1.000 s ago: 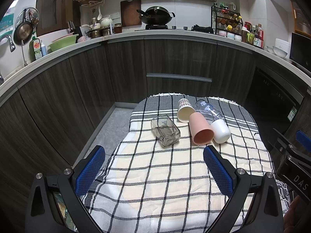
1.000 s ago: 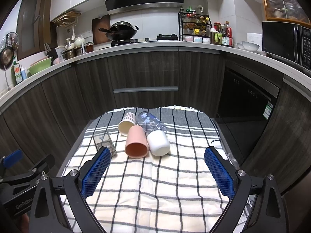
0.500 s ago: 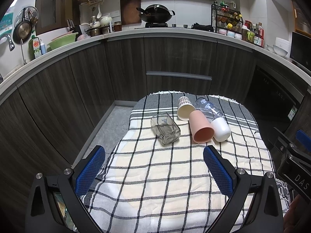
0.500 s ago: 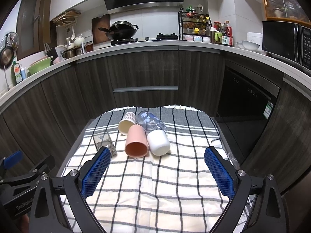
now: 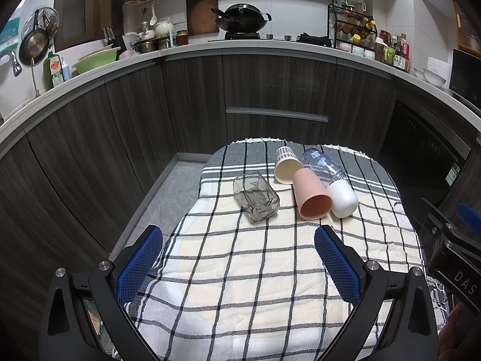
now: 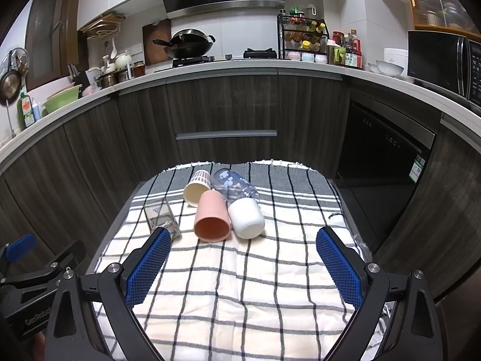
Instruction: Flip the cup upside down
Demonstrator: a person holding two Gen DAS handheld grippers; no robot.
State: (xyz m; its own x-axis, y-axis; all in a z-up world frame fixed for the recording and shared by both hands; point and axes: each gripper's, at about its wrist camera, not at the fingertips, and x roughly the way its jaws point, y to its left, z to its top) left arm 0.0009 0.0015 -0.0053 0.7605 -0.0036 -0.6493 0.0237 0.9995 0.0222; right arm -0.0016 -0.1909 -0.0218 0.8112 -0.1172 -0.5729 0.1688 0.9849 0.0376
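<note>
Several cups lie on their sides on a checked cloth (image 5: 240, 270) over a small table. A pink cup (image 5: 311, 197) (image 6: 212, 218) lies with its mouth toward me. A cream paper cup (image 5: 285, 165) (image 6: 197, 188) lies behind it. A square clear glass (image 5: 256, 196) (image 6: 160, 216) lies to the left. A clear bottle with a white cap (image 5: 332, 180) (image 6: 240, 207) lies to the right. My left gripper (image 5: 239, 240) and right gripper (image 6: 243, 242) are both open and empty, held near the cloth's front, short of the cups.
Dark wood cabinets and a curved white counter (image 5: 270, 46) stand behind the table, with a wok (image 5: 242, 19) and a spice rack (image 6: 303, 40). A black oven front (image 6: 384, 162) is at the right. Floor (image 5: 168, 189) lies left of the table.
</note>
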